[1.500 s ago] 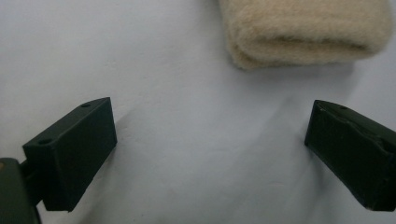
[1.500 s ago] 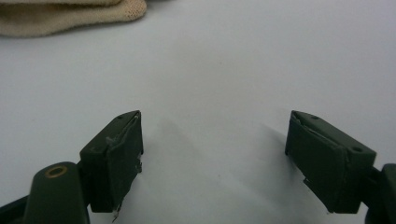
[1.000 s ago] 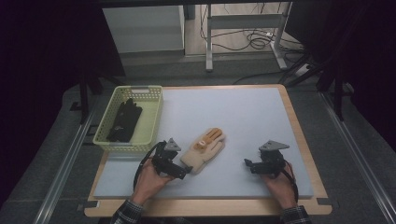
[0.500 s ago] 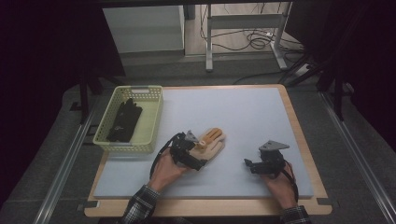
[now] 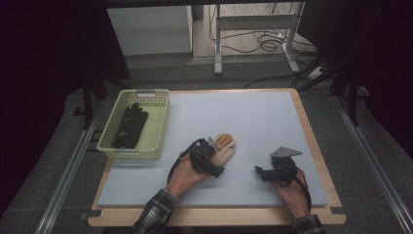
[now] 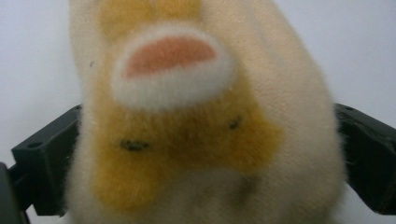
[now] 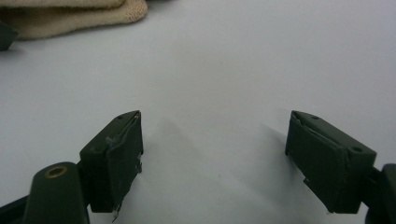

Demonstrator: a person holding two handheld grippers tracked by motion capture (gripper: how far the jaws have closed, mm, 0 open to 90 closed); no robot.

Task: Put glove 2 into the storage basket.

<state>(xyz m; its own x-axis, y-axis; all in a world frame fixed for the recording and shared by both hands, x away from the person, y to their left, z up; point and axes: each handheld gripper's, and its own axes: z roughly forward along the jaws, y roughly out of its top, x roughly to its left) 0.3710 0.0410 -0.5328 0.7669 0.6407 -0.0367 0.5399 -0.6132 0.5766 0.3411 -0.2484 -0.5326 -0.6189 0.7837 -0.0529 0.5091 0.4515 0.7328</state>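
- The cream-and-orange plush glove [image 5: 225, 148] lies flat on the blue-grey mat [image 5: 253, 117], near the middle and a little toward the near edge.
- The left gripper [image 5: 208, 155] is over the glove's near end; in the left gripper view the fuzzy fabric [image 6: 205, 126] bulges between the two black jaws, which stand wide on either side. They look to be straddling it, but I cannot tell whether they are pressing it yet.
- The right gripper [image 5: 263, 171] rests on the mat to the right, well apart from the glove, its jaws spread with nothing between them.
- A yellow-green basket [image 5: 158, 126] sits at the far left with dark gloves [image 5: 129, 126] inside, which suggests where this one belongs.
- To do the grab well: close on a thick fold of the cuff end, not just the nap, since plush slips.
- Lift straight up before swinging left, so the dangling end clears the basket rim.
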